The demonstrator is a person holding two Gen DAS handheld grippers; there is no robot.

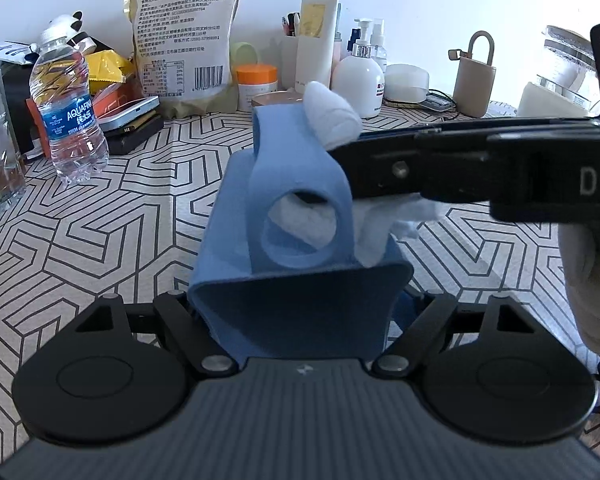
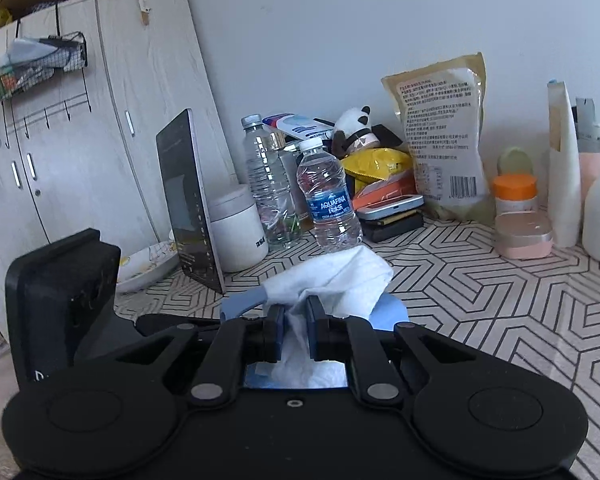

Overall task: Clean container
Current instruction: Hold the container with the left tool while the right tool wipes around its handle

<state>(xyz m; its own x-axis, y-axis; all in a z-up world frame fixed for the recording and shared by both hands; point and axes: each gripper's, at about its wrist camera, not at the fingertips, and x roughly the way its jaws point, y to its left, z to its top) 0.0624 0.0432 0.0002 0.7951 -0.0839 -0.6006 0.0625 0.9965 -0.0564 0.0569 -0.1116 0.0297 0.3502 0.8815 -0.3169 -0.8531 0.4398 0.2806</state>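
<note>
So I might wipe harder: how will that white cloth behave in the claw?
The white cloth is bunched and drooping between the right claw, so probably floppy and light. It likely folds rather than pushes; the blue container needs bracing.

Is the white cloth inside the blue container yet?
Partly in: the white cloth shows through the blue container side hole, pinched by the right gripper.

We find the container point(image 1: 300, 248) held in the left tool point(image 1: 295, 312) above the surface point(image 1: 119, 208). The right tool point(image 2: 293, 330) reaches in from the right, clamped on a cloth point(image 2: 332, 280) against the container. A water bottle point(image 1: 69, 112) stands left, a food bag point(image 1: 181, 36) behind.
</note>
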